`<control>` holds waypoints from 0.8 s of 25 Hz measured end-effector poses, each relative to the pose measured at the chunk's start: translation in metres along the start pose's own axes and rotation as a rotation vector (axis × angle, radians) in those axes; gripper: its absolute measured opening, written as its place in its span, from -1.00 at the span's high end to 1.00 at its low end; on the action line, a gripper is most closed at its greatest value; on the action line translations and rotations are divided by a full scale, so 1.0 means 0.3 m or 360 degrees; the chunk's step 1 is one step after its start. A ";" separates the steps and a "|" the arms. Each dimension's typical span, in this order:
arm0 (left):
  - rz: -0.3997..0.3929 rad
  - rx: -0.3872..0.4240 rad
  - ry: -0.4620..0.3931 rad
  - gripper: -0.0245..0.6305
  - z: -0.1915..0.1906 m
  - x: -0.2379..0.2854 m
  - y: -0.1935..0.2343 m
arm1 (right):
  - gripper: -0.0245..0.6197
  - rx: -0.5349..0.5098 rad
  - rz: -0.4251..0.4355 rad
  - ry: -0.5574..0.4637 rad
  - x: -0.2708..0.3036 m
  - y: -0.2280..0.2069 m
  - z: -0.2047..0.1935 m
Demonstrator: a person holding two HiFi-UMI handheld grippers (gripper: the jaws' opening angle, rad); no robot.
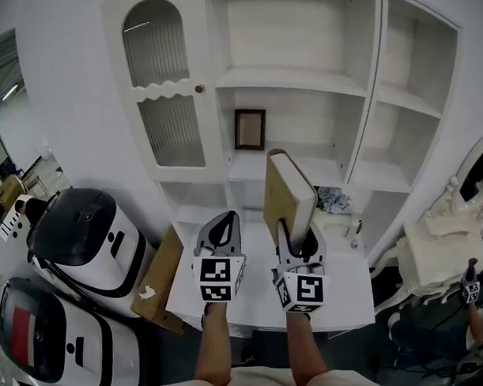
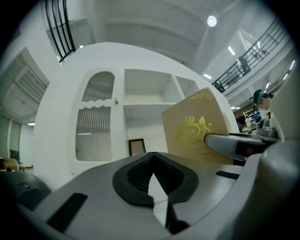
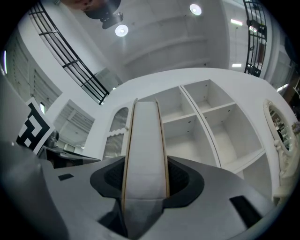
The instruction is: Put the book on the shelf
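A tan hardcover book (image 1: 287, 196) stands upright on end above the white counter (image 1: 257, 300), with my right gripper (image 1: 297, 238) shut on its lower part. In the right gripper view its pale page edge (image 3: 144, 150) runs straight up between the jaws of that gripper (image 3: 145, 176). The gold-stamped cover (image 2: 197, 129) shows in the left gripper view. My left gripper (image 1: 225, 222) hovers just left of the book, shut and empty (image 2: 151, 171). The white shelf unit (image 1: 293, 79) rises straight ahead with open compartments (image 3: 201, 112).
A small dark picture frame (image 1: 249, 129) leans in a middle compartment. An arched ribbed-glass door (image 1: 163, 88) closes the unit's left side. A cardboard piece (image 1: 161, 282) and two white-and-black machines (image 1: 85, 233) stand at the left. A crumpled item (image 1: 333, 199) lies on the counter; a white ornate chair (image 1: 433, 253) stands at the right.
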State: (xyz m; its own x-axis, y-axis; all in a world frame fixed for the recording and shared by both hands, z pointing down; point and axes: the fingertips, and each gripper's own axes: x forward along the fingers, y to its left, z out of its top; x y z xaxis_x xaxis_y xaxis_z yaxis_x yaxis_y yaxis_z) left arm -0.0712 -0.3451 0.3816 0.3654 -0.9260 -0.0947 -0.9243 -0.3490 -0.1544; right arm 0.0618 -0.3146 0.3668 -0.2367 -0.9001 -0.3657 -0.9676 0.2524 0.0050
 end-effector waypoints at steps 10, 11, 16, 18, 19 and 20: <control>0.0077 -0.0122 -0.0014 0.88 0.040 0.174 0.093 | 0.22 -0.0037 0.0016 0.0019 0.169 -0.028 -0.022; 0.0070 -0.0130 0.0008 0.88 0.035 0.189 0.091 | 0.22 -0.0039 0.0016 0.0022 0.179 -0.032 -0.022; 0.0014 -0.0109 0.0037 0.88 0.036 0.246 0.070 | 0.22 -0.0065 0.0016 0.0002 0.212 -0.043 -0.005; 0.0016 -0.0129 0.0028 0.88 0.040 0.258 0.070 | 0.22 -0.0062 0.0016 -0.0019 0.221 -0.040 0.009; 0.0023 -0.0144 0.0024 0.88 0.046 0.267 0.072 | 0.22 -0.0065 0.0019 -0.0036 0.229 -0.035 0.024; 0.0031 -0.0149 0.0015 0.88 0.059 0.277 0.074 | 0.22 -0.0081 0.0027 -0.0059 0.242 -0.028 0.047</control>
State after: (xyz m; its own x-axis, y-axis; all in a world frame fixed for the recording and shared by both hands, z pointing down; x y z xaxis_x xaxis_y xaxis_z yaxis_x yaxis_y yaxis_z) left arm -0.0595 -0.4274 0.3528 0.3466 -0.9339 -0.0875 -0.9377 -0.3424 -0.0597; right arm 0.0541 -0.3772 0.3271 -0.2508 -0.8817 -0.3996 -0.9669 0.2485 0.0585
